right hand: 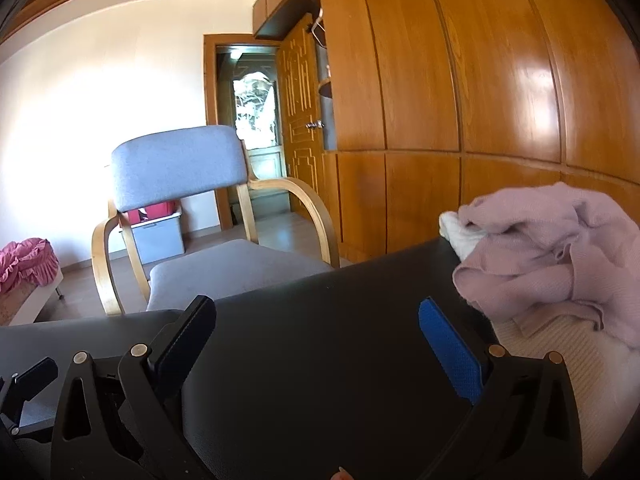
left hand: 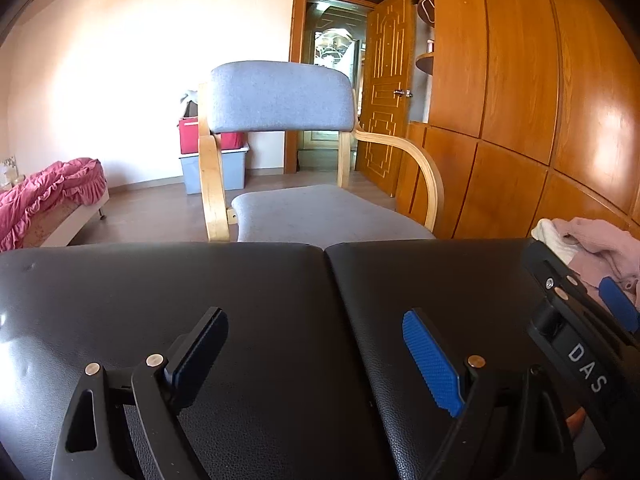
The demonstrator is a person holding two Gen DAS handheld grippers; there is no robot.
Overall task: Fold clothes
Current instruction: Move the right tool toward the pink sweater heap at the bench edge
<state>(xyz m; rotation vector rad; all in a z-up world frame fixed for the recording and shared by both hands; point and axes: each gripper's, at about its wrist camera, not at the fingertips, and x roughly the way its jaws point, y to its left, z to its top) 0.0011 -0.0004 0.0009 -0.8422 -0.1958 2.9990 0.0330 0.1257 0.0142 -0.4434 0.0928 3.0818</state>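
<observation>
Nearest the left wrist camera, the left gripper [left hand: 316, 356] hangs low over the black leather-look surface [left hand: 260, 292], its jaws spread wide with nothing between them; one finger shows a blue ribbed pad [left hand: 430, 362], the other its dark side. It points straight ahead along the surface toward a grey upholstered chair [left hand: 280, 96] with bent wooden arms that stands just beyond the far edge. A seam [left hand: 332, 276] runs across the surface between the two fingers.

The right gripper [right hand: 318, 344] sits level and close beside the left one; in the left wrist view its black body, marked "DAS", fills the right edge. Its jaws are likewise wide apart and empty, hovering just above the surface, angled a little toward the chair. A sliver of a fingertip [right hand: 342, 474] shows at the bottom edge of the right wrist view.

The clothes lie in a loose heap at the right end of the surface: a crumpled pale pink knit garment [right hand: 552, 248] on top, a white piece [right hand: 460, 232] peeking out behind it, and a cream ribbed fabric [right hand: 560, 344] underneath. The heap is just beside the right gripper's blue-padded finger, not between the fingers; whether it touches that finger cannot be told.

Behind stand a wooden wardrobe wall [right hand: 460, 80], an open wooden door [left hand: 386, 92], a bed with a pink ruffled cover [left hand: 44, 196], and a grey storage box [left hand: 234, 170] with red things on top.
</observation>
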